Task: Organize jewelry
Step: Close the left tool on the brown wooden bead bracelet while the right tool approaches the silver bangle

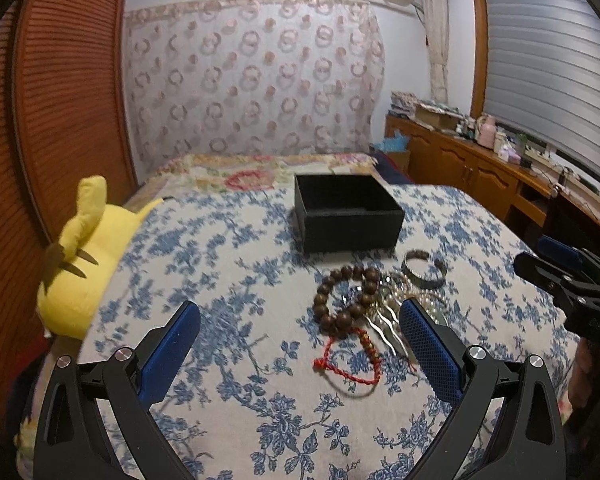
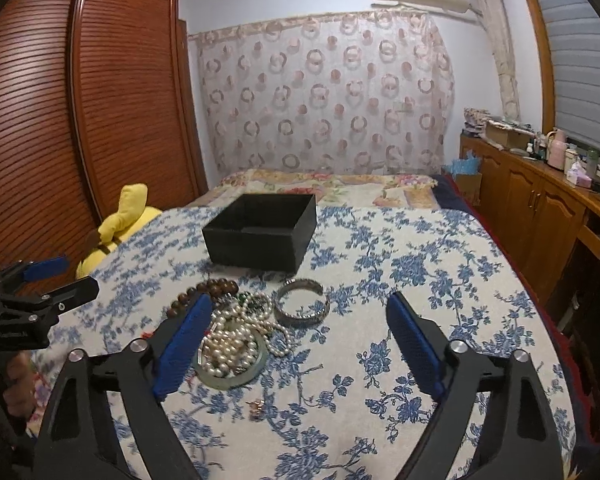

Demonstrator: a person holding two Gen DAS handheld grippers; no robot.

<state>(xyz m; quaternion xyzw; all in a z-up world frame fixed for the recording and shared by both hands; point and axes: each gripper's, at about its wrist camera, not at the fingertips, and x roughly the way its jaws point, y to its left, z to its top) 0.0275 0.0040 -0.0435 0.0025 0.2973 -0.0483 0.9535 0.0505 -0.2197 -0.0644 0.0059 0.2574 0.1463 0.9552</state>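
Fingers of the left gripper (image 1: 300, 332) stand wide apart and hold nothing, above the bedspread (image 1: 228, 280); the right gripper (image 2: 300, 330) is equally spread and empty. Between them lies the jewelry pile (image 2: 236, 340): wooden bead bracelet (image 1: 346, 300), red cord (image 1: 348, 364), pearls (image 2: 232, 344), silver bangle (image 2: 302, 307). Beyond sits the open black box (image 2: 260, 236).

Jewelry pile (image 2: 240, 332) lies on the bed (image 2: 420, 280), box (image 2: 260, 236) just behind it
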